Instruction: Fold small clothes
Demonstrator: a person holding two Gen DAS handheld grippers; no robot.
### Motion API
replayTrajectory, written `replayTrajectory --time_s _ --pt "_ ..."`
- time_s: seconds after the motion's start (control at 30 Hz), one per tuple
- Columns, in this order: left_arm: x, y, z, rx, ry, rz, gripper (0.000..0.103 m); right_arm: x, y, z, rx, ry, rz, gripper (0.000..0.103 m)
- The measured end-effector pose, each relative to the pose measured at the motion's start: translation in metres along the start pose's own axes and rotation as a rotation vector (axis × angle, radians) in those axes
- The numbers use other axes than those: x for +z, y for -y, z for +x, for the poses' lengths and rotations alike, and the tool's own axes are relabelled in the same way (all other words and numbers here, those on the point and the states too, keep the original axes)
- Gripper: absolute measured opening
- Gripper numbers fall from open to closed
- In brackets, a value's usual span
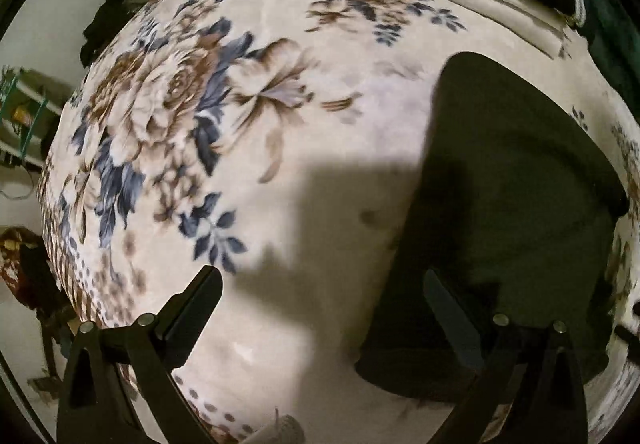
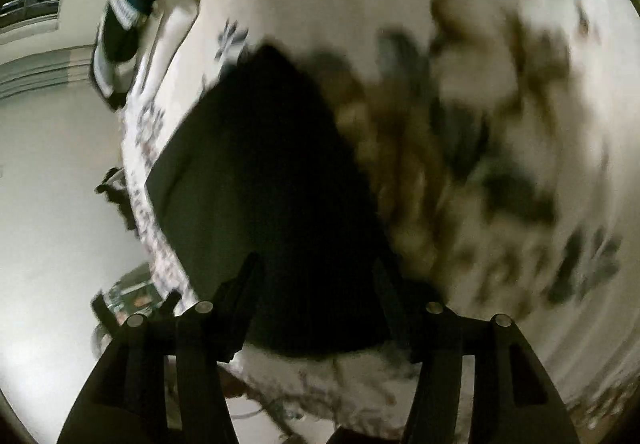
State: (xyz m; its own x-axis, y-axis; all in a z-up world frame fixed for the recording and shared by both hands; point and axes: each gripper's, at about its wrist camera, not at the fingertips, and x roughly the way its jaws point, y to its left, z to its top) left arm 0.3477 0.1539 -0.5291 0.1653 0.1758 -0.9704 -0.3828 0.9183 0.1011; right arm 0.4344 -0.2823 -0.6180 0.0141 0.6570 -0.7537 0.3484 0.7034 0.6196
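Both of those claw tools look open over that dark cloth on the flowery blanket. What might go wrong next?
Two risks, as I judge it. The soft floral blanket lies right under the dark folded garment, so the open left hand-held gripper may pinch blanket along with cloth. The right wrist view is motion-blurred, so the open right hand-held gripper could land off the garment's edge and rumple the fold.

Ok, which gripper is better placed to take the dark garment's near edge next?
Probably the right gripper: its open fingers straddle the dark garment dead ahead. The left gripper, also open, mostly faces bare floral blanket, with the garment off by one finger.
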Motion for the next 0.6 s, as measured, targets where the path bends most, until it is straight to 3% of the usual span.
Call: replayTrajectory --time_s 0.07,0.1,0.13,0.33,0.4,0.43,0.5,0.6 --pt "0.000 0.007 0.000 0.006 -0.002 0.020 0.103 -0.019 -0.002 0.013 0.001 -0.002 -0.024 0.046" --pt "0.000 0.009 0.000 0.005 -0.005 0.028 0.103 -0.024 -0.004 0.017 -0.016 0.011 -0.039 0.009" --pt "0.000 0.012 -0.001 0.010 -0.007 0.037 0.103 -0.030 -0.007 0.019 -0.052 0.018 -0.064 0.002" --pt "0.003 0.020 -0.010 0.010 0.014 0.062 0.103 -0.053 -0.013 -0.034 -0.154 0.224 -0.081 0.001" --pt "0.007 0.020 -0.013 0.005 0.021 0.059 0.103 -0.055 -0.007 -0.043 -0.187 0.242 -0.075 0.001" --pt "0.009 0.019 -0.013 0.002 0.025 0.057 0.103 -0.055 -0.005 -0.042 -0.212 0.235 -0.084 0.001" --pt "0.013 0.018 -0.013 -0.002 0.034 0.056 0.103 -0.051 0.009 -0.018 -0.256 0.137 -0.071 0.001" --pt "0.025 0.018 -0.009 -0.013 0.050 0.050 0.103 -0.038 0.021 0.010 -0.219 -0.008 -0.033 0.005"
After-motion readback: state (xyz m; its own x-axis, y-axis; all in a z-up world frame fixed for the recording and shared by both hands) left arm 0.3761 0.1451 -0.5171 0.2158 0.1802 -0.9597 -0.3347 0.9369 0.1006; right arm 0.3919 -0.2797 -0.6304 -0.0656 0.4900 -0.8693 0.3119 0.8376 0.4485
